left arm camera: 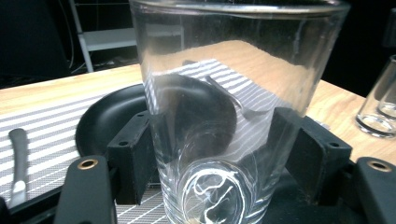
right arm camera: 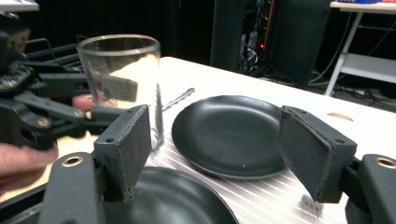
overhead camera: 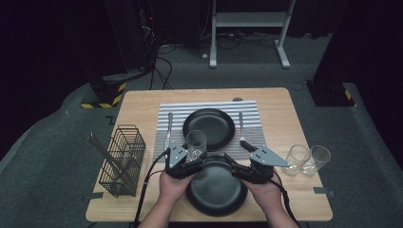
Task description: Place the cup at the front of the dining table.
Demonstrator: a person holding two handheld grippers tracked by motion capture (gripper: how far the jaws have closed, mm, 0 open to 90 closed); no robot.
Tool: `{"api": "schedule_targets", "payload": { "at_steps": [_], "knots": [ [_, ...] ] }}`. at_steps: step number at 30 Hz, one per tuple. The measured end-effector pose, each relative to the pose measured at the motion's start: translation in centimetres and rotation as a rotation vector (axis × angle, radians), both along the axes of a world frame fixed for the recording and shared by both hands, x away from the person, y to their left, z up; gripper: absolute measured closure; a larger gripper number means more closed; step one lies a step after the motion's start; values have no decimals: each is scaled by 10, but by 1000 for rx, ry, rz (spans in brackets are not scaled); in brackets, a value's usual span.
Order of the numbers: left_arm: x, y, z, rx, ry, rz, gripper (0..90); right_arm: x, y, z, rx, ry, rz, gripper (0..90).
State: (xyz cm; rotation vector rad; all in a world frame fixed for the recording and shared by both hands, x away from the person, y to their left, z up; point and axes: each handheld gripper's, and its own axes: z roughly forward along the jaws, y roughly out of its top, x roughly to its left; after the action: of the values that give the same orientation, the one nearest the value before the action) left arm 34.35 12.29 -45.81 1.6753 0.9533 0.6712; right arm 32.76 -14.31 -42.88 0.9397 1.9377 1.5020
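Left gripper (overhead camera: 190,164) jaws gripped glass (overhead camera: 196,146), upright at 7 o'clock edge of far plate (overhead camera: 209,127). Right gripper (overhead camera: 237,167) jaws stood open, empty, at 3 o'clock rim of near plate (overhead camera: 216,187) on surface (overhead camera: 294,190).

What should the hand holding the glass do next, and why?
Probably set the glass down on the striped placemat beside the far plate. The left gripper is clamped on it, between the two black plates, and the knife and fork already flank the far one.
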Motion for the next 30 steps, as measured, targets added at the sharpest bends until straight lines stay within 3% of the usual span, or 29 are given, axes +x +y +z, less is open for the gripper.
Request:
{"api": "schedule_targets", "payload": {
  "at_steps": [11, 16, 30],
  "knots": [
    [10, 13, -6, 12, -3, 57, 312, 0, -26, -19, -55, 20, -61, 264],
    [18, 17, -10, 22, 15, 73, 312, 0, -39, -29, -95, 31, -87, 276],
    [38, 28, -27, 32, 72, 148, 313, -1, -67, -51, -114, 76, -134, 299]
  ]
}}
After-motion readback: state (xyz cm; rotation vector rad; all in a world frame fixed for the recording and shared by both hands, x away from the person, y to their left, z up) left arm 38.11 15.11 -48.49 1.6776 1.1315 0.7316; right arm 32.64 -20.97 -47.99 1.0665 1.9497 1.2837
